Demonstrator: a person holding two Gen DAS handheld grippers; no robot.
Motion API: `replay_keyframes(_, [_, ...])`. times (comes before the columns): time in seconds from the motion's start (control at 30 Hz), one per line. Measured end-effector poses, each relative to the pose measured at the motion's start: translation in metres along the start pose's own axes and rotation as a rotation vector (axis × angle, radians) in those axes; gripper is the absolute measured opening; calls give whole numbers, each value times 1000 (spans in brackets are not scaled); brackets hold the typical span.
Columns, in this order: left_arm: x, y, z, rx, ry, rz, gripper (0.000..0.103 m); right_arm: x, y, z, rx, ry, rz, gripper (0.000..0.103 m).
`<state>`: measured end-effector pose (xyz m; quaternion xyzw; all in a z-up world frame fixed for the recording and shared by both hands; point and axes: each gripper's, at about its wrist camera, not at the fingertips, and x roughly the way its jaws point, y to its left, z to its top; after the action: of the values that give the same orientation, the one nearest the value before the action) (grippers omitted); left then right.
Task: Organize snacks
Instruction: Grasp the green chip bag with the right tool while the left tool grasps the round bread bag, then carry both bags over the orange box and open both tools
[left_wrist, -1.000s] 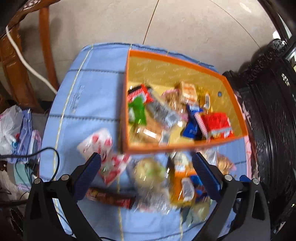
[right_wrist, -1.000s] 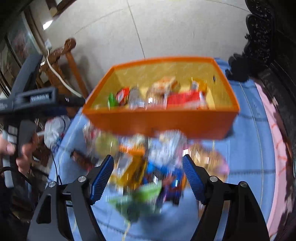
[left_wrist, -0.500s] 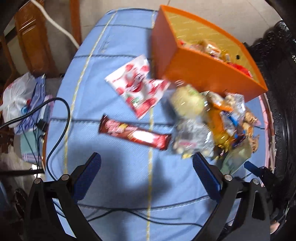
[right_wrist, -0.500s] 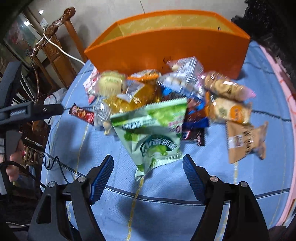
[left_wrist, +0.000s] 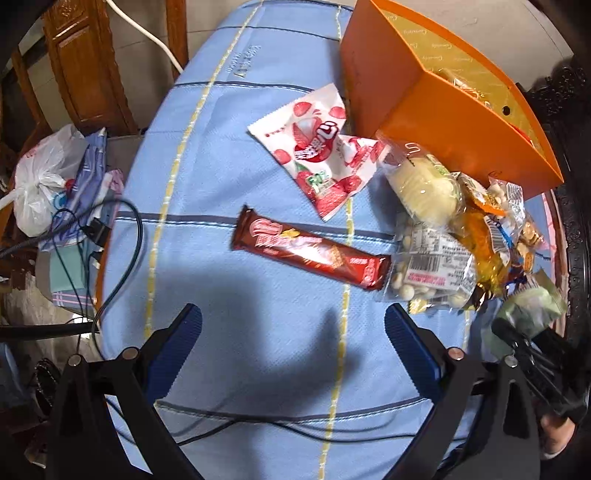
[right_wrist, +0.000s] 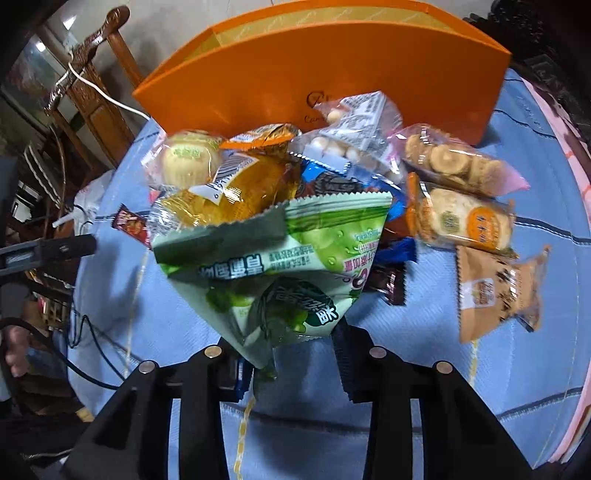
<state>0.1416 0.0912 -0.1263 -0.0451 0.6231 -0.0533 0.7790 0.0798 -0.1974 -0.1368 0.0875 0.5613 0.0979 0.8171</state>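
My right gripper (right_wrist: 291, 354) is shut on the bottom corner of a green snack bag (right_wrist: 273, 258) and holds it in front of the snack pile (right_wrist: 332, 173). The bag also shows in the left wrist view (left_wrist: 528, 314). The orange box (right_wrist: 325, 74) stands behind the pile and also shows in the left wrist view (left_wrist: 443, 110). My left gripper (left_wrist: 293, 328) is open and empty above the blue cloth, short of a red-brown chocolate bar (left_wrist: 310, 254) and a strawberry candy bag (left_wrist: 321, 151).
Round biscuit packs (right_wrist: 458, 192) and a brown cake pack (right_wrist: 495, 291) lie right of the pile. Black cables (left_wrist: 122, 266) hang over the table's left edge. A wooden chair (left_wrist: 85, 74) and a white plastic bag (left_wrist: 40, 181) are beyond it. Dark carved furniture (left_wrist: 576, 184) borders the right.
My right gripper has closed on the green bag and lifted it toward the camera. My left gripper has pulled back from the orange box, which now stands farther away.
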Motion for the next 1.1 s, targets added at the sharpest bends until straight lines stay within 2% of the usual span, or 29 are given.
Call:
replay_keyframes(0.1, [-2,-7,10,-13,-12,-25,97,-16,-9,-2,30,-21,27,37])
replay_keyframes(0.2, [-6,-23,24,-26,-13,-117,97,-29,-14,1,55,-39,53,37])
replay_keyframes(0.27, [-4,-38,30,-22,3,-152,97,-34,-16,4,56,-47,60,37])
replay_keyframes(0.53, [28,-81,72,-114,51,-184,96,-34,-22,1,42,-25,89,38])
replay_keyframes(0.57, [35,-80,75,-131,60,-188,94,-32,-20,0,41,-23,92,38])
replay_keyframes(0.63, [50,-80,84,-179,99,-208,65,-32,-21,-2,39,-20,92,38])
replay_keyframes(0.67, [59,-80,88,-200,133,-218,64,-31,-21,-3,41,-20,93,38])
replay_keyframes(0.73, [65,-81,90,-219,148,-219,55,-32,-26,-2,52,-21,90,38])
replay_keyframes(0.83, [55,-88,83,-151,111,-189,50,-39,-33,1,65,-44,93,38])
replay_keyframes(1.0, [12,-82,53,-42,6,-139,50,-55,-31,14,52,-107,113,38])
replay_keyframes(1.1, [-12,-75,40,-20,-44,-118,50,-61,-25,20,25,-132,117,38])
